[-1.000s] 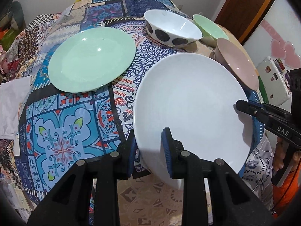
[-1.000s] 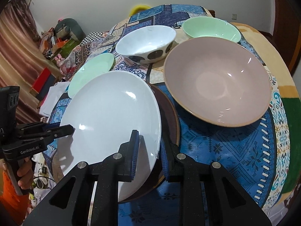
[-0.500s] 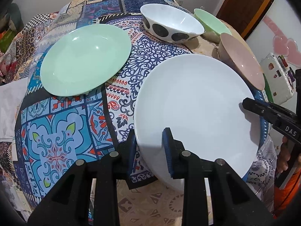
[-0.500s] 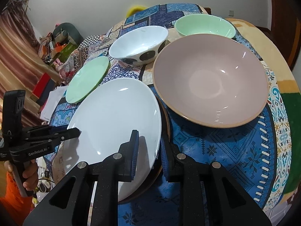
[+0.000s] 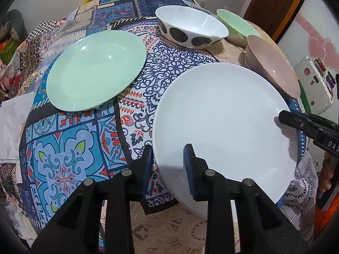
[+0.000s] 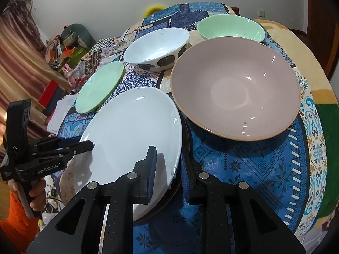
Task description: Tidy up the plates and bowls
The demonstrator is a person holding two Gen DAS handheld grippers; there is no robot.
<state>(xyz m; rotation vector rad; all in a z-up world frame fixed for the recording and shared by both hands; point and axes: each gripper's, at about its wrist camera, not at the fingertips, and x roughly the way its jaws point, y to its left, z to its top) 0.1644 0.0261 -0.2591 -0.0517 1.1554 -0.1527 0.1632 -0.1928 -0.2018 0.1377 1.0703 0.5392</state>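
The step in hand appears to be moving the white plate (image 5: 222, 124), carried by both grippers over the near edge of the patterned tabletop (image 5: 70, 148). To its left lies the green plate (image 5: 95, 69), probably the stacking target; the next move would call for both hands to travel together and keep the plate level. The left gripper (image 5: 168, 165), angled steeply down, pinches the plate's near-left rim; the right gripper (image 6: 167, 171), narrow and also tilted down, clamps the opposite rim, a darker plate (image 6: 186, 139) just beneath.
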